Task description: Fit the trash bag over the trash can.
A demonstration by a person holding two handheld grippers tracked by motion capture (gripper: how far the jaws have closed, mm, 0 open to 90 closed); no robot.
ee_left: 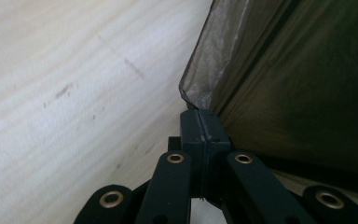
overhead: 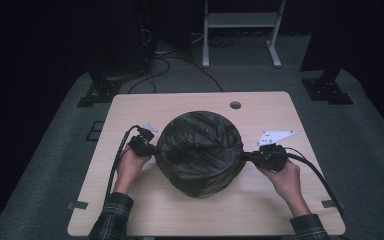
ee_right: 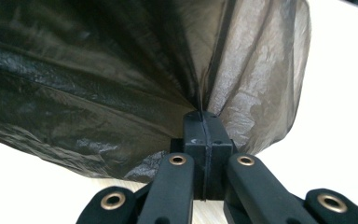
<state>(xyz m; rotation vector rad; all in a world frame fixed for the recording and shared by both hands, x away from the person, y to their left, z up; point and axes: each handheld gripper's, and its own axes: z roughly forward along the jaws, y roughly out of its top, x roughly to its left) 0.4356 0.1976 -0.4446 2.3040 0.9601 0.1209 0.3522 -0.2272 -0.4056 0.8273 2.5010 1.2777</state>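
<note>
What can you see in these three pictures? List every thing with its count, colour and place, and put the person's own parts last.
Bin bag: one, dark, see-through, puffed up round at the table's middle.
Table: one, pale wood, with a round hole near its far edge.
Frame: one, white metal, on the floor beyond the table.
Left gripper: one, black, jaws shut on the bag's left edge.
Right gripper: one, black, jaws shut on the bag's right edge.
Hands: two, in checked sleeves, one behind each gripper.
</note>
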